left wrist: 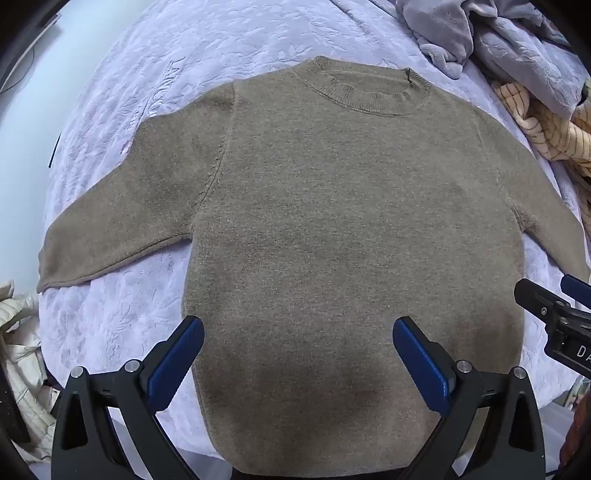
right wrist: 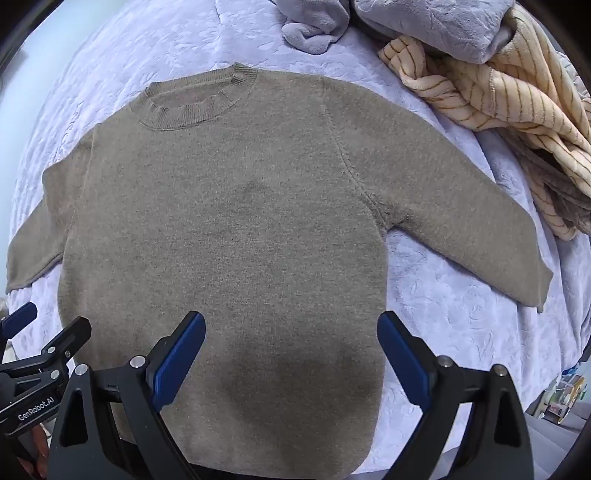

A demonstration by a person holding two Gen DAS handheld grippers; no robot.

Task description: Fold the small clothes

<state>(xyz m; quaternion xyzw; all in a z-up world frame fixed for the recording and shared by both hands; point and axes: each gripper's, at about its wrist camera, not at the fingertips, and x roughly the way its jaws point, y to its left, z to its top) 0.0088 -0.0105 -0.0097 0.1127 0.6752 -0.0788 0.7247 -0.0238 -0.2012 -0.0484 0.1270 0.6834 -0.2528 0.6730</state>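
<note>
Sweater [left wrist: 332, 221] front and centre, a taupe knit spread flat on the lavender bedspread [left wrist: 177, 51], ribbed collar toward the top of the frame, hem at the bottom, both sleeves angled out and down. Left gripper [left wrist: 298, 326] hangs over the lower body of the knit, blue pads wide apart, nothing between them. Over in the right wrist view, the right gripper [right wrist: 291, 321] is spread wide too, above the hem area, its right finger [right wrist: 402, 354] over bare bedspread beside the sweater's edge. Each tool peeks into the other's frame at the lower corner. Upper right, a cream striped blanket [right wrist: 509, 107] lies crumpled against a grey fleece blanket [right wrist: 424, 26].
</note>
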